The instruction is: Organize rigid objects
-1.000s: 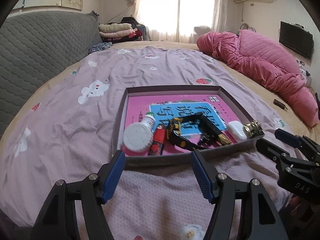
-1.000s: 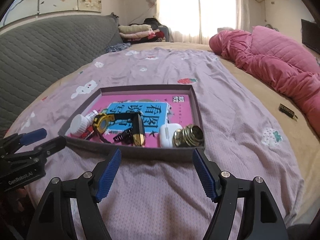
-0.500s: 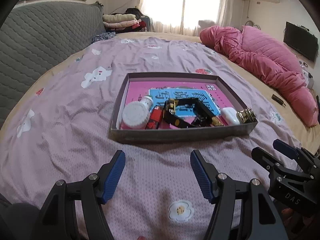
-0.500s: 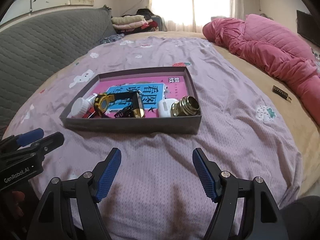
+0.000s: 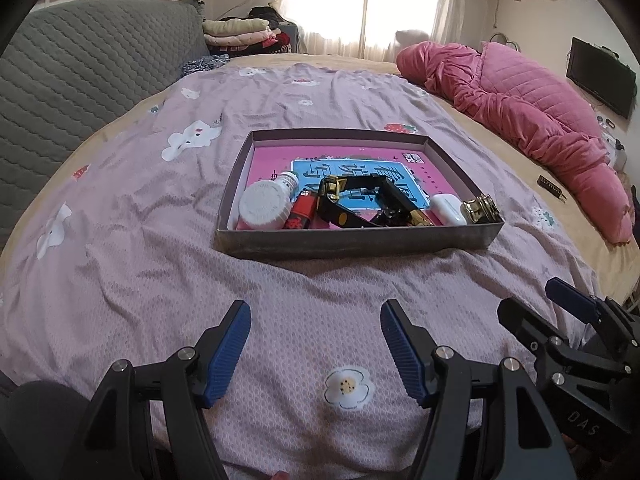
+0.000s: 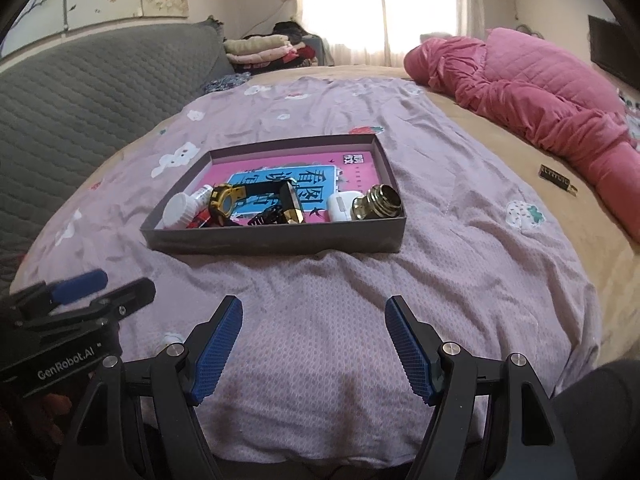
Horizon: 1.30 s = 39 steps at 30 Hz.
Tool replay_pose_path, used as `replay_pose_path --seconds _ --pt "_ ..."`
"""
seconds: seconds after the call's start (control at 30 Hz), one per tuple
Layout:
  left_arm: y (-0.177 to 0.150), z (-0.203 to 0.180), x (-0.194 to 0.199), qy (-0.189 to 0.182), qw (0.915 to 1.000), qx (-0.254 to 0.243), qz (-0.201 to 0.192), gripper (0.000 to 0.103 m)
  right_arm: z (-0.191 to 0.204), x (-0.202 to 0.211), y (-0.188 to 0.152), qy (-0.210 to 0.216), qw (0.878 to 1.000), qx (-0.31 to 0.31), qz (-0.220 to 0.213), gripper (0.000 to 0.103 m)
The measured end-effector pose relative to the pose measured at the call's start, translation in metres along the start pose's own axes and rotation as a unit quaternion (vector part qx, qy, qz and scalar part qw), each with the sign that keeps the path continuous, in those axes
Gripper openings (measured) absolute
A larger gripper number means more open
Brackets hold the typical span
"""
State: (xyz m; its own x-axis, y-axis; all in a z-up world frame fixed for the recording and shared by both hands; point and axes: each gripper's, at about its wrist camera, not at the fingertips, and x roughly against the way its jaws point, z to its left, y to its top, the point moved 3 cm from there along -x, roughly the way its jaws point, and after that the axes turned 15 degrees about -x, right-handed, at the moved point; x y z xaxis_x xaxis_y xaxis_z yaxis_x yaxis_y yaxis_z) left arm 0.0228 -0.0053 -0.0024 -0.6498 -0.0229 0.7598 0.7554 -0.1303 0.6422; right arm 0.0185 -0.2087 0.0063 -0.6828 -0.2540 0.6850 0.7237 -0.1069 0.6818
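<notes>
Bedroom light comes through a curtained window behind a bed spread with a lilac sheet [image 5: 168, 208] printed with flowers and strawberries. On that sheet we see one shallow grey box [image 5: 352, 240], and everything being sorted lies along its near wall, on top of one pink and blue book [image 5: 352, 160] that lines its floor.

Counting from the box's left, we find one white bottle [image 5: 266, 202] lying on its side with its cap toward us, one red lighter [image 5: 301, 211] just beside it, one black and yellow watch [image 5: 338, 196] with its strap curled, one black hair clip [image 6: 266, 215] near the middle, one black and gold faceted tube [image 6: 291, 206], one white earbud case [image 5: 448, 208] and one brass-coloured fitting [image 6: 378, 201] in the right near corner. That makes seven loose things. One small dark object [image 6: 556, 176] lies outside the box on the tan blanket, well apart; we cannot tell what it is.

We hold both tools short of the box, above bare sheet. Our left gripper [image 5: 316, 344] has its blue pads spread wide with nothing between them, and our right gripper [image 6: 314, 340] is equally parted and empty. One pink quilt [image 5: 520, 120] is heaped along the right.
</notes>
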Motion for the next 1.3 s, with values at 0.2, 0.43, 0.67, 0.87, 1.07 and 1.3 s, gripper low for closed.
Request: replay_pose_path --seconds 0.2,0.43,0.67,0.87,1.07,1.3 --pt "-0.007 -0.001 0.004 -0.01 0.9998 0.013 0.01 0.067 -0.001 0.001 -0.001 0.0 1.0 -0.001 0.001 0.075" --pt "-0.009 -0.002 0.001 0.005 0.9999 0.006 0.011 0.067 -0.004 -0.01 -0.007 0.013 1.0 -0.01 0.024 0.075" --pt "-0.013 0.001 -0.009 0.009 0.9997 0.006 0.022 0.067 -0.011 -0.017 -0.009 0.011 0.999 -0.029 0.035 0.075" --pt "-0.014 0.002 -0.013 0.013 0.9994 0.008 0.032 0.067 -0.01 -0.018 -0.009 0.012 0.999 -0.021 0.034 0.075" --pt "-0.015 0.001 -0.014 0.013 0.9994 0.005 0.033 0.067 -0.003 -0.016 -0.011 0.011 0.999 -0.006 0.03 0.075" --pt "-0.014 0.0 -0.014 0.012 0.9994 0.005 0.032 0.067 0.002 -0.013 -0.01 0.009 1.0 0.01 0.023 0.075"
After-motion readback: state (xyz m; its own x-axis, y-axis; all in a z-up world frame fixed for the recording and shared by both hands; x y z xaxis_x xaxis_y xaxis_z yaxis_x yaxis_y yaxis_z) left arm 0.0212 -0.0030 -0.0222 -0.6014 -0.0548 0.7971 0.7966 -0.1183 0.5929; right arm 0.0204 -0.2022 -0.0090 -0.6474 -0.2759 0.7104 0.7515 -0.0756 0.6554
